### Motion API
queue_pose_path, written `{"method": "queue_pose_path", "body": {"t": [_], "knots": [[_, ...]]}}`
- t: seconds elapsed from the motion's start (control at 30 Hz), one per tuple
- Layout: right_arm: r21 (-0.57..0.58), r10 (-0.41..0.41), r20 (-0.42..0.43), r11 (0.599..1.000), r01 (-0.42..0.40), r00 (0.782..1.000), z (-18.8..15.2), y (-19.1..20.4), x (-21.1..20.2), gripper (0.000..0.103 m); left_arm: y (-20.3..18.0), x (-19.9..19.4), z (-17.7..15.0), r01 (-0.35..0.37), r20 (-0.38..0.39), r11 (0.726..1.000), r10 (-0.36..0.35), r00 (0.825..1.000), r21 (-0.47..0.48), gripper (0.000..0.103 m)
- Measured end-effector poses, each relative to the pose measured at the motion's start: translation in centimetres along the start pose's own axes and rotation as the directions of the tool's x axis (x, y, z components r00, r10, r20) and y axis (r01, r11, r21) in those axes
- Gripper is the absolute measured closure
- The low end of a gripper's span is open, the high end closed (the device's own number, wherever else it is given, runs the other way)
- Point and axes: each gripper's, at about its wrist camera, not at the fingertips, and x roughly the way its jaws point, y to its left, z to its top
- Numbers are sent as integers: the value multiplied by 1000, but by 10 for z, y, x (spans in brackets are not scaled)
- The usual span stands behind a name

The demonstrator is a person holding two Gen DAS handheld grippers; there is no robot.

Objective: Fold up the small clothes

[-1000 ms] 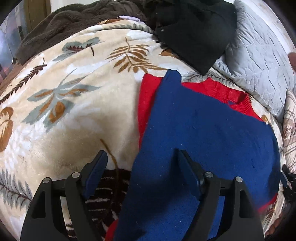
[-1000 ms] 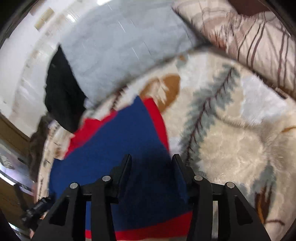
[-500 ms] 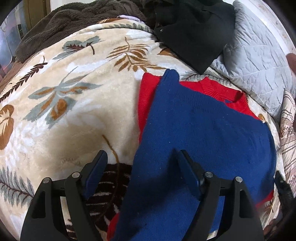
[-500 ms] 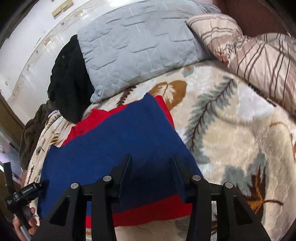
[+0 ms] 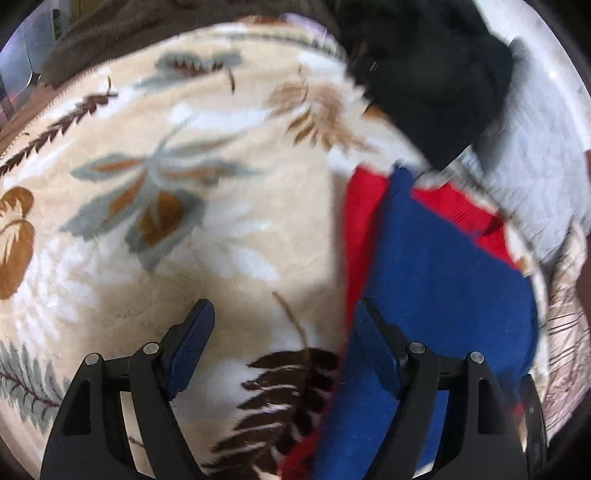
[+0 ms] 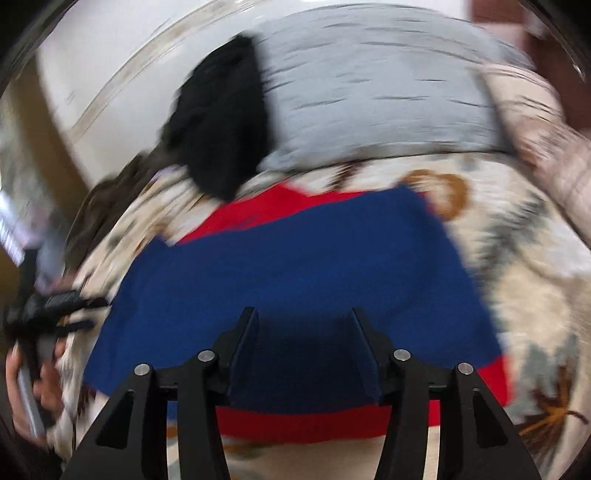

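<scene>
Here, in the left wrist view, the left gripper (image 5: pixel 282 328) is hovering with its jaws spread wide and nothing between them, above a leaf-print blanket (image 5: pixel 155 192) that is covering the bed. Its left finger is hanging over bare blanket, while its right finger is overlapping the left edge of the sweater (image 5: pixel 443 280), a blue and red garment that is lying flat on the blanket toward the right side of the bed. The blue layer is lying on top, with red showing along its left edge and at the far end. Beyond the sweater, a black garment (image 5: pixel 428 74) is sitting at the far edge of the blanket, partly resting on a grey pillow (image 5: pixel 543 155) at the far right. A brown throw (image 5: pixel 147 33) is running along the far left edge. The whole frame is blurring, so finer detail cannot be told. In the right wrist view, the right gripper (image 6: pixel 303 339) is also standing open, holding nothing, with both fingers poised over the near part of the sweater (image 6: pixel 295 266); whether they are touching the cloth cannot be told. A red band is showing along the sweater's near edge and at its far side. The grey pillow (image 6: pixel 376 103) and the black garment (image 6: pixel 221 122) are lying beyond it, and a striped pillow (image 6: pixel 546 147) is sitting at the far right. At the left edge, the left gripper (image 6: pixel 79 314) is appearing with a hand (image 6: pixel 31 380) around its handle.
</scene>
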Motion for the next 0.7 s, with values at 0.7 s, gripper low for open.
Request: {"method": "queue_pose_path", "body": {"t": [0.7], "knots": [[-775,-99,34,625,89,994,-101,245,56,31,9,16,51,483,-226,868,-497,838,-118,25]]}}
